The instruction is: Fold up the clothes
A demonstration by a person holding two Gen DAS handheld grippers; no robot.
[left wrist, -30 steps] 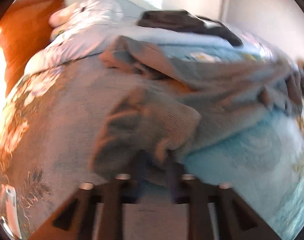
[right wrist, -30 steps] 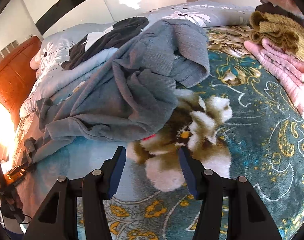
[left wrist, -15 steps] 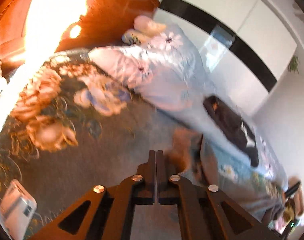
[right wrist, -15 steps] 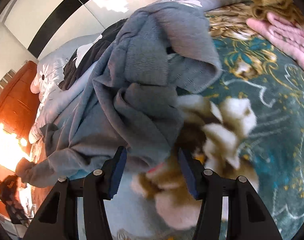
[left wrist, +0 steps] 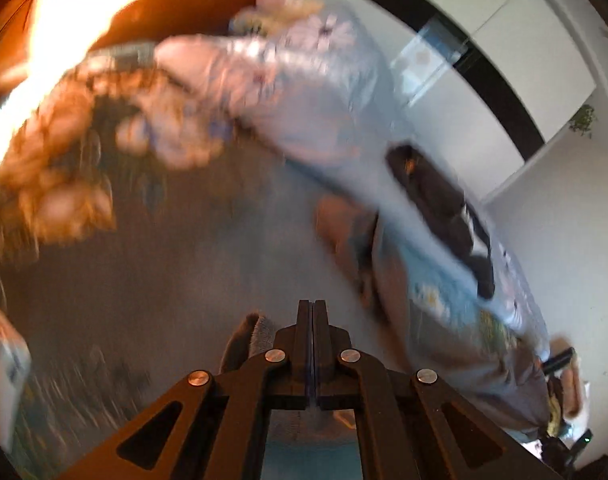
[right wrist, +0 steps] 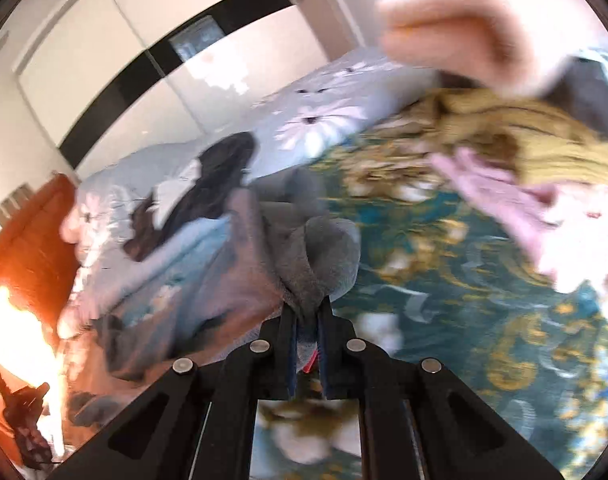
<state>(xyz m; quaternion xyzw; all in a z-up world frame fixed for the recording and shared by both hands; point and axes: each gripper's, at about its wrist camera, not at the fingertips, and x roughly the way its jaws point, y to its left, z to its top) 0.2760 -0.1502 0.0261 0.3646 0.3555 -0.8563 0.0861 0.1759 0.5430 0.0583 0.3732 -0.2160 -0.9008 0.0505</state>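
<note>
On floral bedspread | right gripper pinching ribbed grey sweater | left gripper closed.

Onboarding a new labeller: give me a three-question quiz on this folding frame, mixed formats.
1. True or false: the right gripper is shut on the grey sweater.
2. Which lies nearest the pink garment? A) mustard knit B) dark garment C) wooden headboard
3. Fill in: the left gripper has grey fabric bunched beside its ___ fingers.

Key: 1 true; 2 A; 3 closed.
</note>
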